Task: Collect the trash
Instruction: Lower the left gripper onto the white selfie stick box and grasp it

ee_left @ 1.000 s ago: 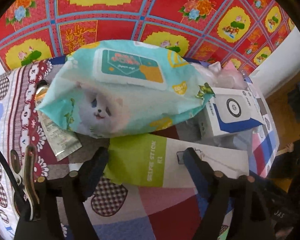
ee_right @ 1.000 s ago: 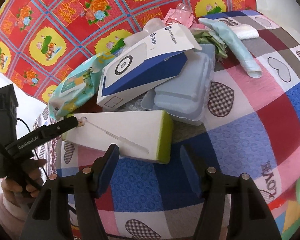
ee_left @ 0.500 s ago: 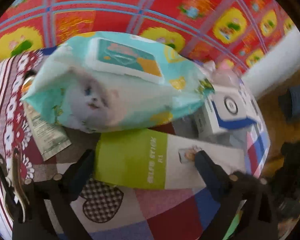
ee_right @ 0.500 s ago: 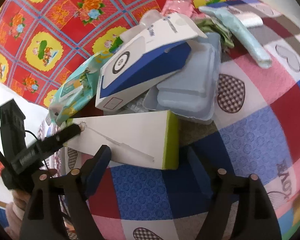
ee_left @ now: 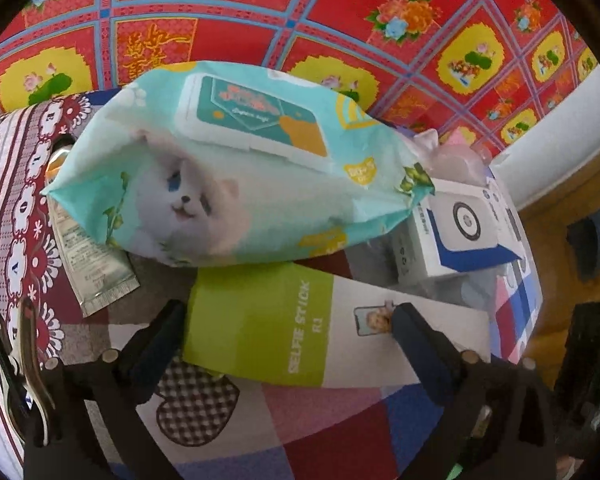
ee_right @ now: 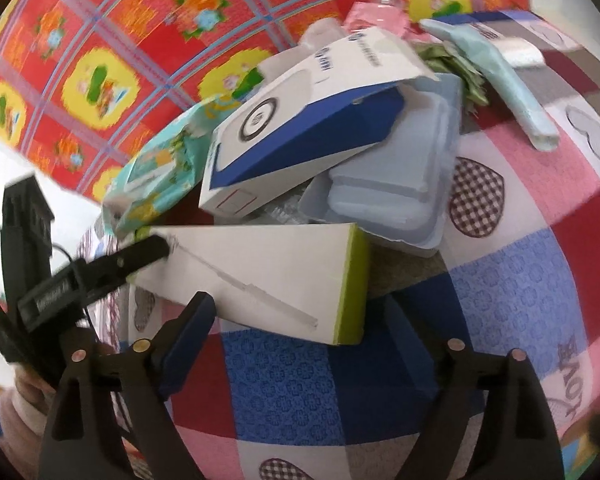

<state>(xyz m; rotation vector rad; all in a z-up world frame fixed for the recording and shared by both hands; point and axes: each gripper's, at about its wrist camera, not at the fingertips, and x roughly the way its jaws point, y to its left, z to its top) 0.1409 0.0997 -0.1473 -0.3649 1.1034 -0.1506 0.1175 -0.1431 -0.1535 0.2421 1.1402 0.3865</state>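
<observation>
The long white-and-green cardboard selfie-stick box (ee_left: 300, 328) lies on the patchwork-clothed table (ee_right: 520, 280). Left tongs (ee_left: 288, 320) stand wide astride its green end; right tongs (ee_right: 300, 316) gape wide just before its other end. A teal wet-wipes pack (ee_left: 236, 184) overlaps it behind.

Left wrist view: the selfie stick box (ee_left: 320, 332) lies across the lower centre of the frame on the patchwork cloth (ee_left: 260, 432). The wipes pack (ee_left: 228, 184) lies above it at centre frame, its lower edge overlapping the box's upper edge. A flat sachet (ee_left: 92, 268) lies at centre left, partly under the pack. The printer carton (ee_left: 456, 236) sits at centre right, just beside the pack's right end.

Right wrist view: the printer carton (ee_right: 300, 136) rests at upper centre on a plastic tray (ee_right: 412, 184). A folded wrapper (ee_right: 512, 92) lies at upper right, apart from the pile.
</observation>
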